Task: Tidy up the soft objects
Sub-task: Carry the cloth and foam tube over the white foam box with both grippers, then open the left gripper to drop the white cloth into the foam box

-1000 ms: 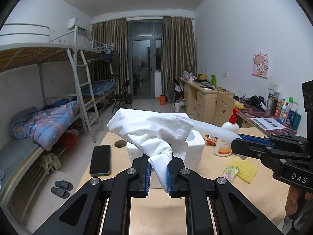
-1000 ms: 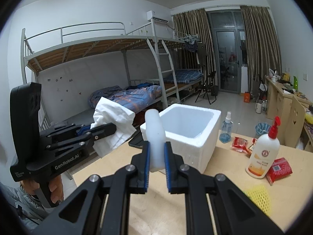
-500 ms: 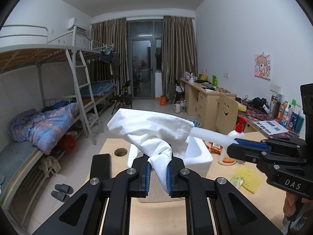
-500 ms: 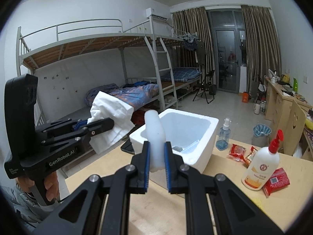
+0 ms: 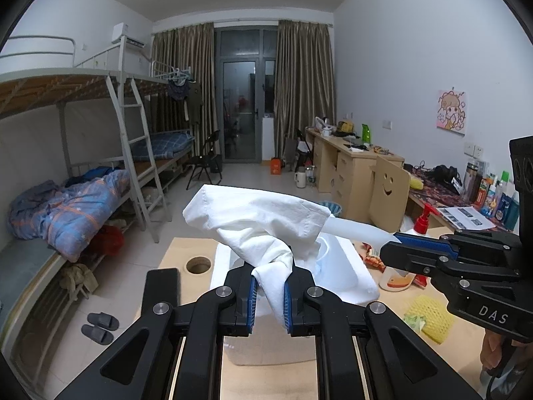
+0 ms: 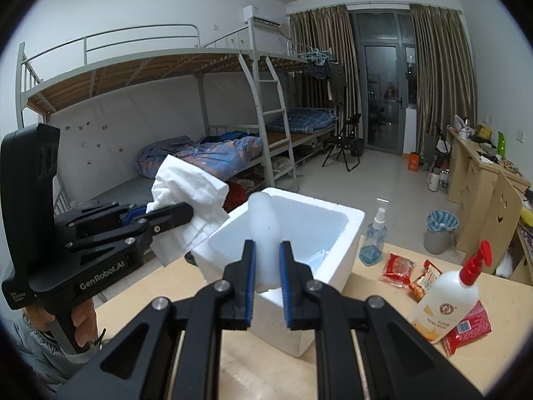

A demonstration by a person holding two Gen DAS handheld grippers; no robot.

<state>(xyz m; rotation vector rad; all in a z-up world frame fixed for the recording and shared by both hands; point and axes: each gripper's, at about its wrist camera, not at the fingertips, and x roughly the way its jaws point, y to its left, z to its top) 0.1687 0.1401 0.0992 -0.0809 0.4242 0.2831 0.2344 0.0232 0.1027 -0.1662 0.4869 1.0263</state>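
My left gripper [image 5: 269,295] is shut on a crumpled white cloth [image 5: 256,223] and holds it in the air above the white foam box [image 5: 346,275]. It also shows at the left of the right wrist view [image 6: 173,215] with the cloth [image 6: 190,196]. My right gripper [image 6: 266,271] is shut on a white foam piece [image 6: 265,230] held over the foam box [image 6: 333,233]; it shows at the right of the left wrist view [image 5: 388,250] with the foam piece [image 5: 356,228]. Something pale blue lies inside the box.
On the wooden table [image 6: 376,360]: a white pump bottle with red top [image 6: 446,303], red snack packets [image 6: 398,266], a spray bottle [image 6: 374,240], a yellow mesh sleeve [image 5: 431,313] and a black phone [image 5: 160,291]. Bunk beds stand left, desks right.
Both grippers have risen and drawn back from the box while keeping their holds; the box now sits lower and its inside shows in the right wrist view.
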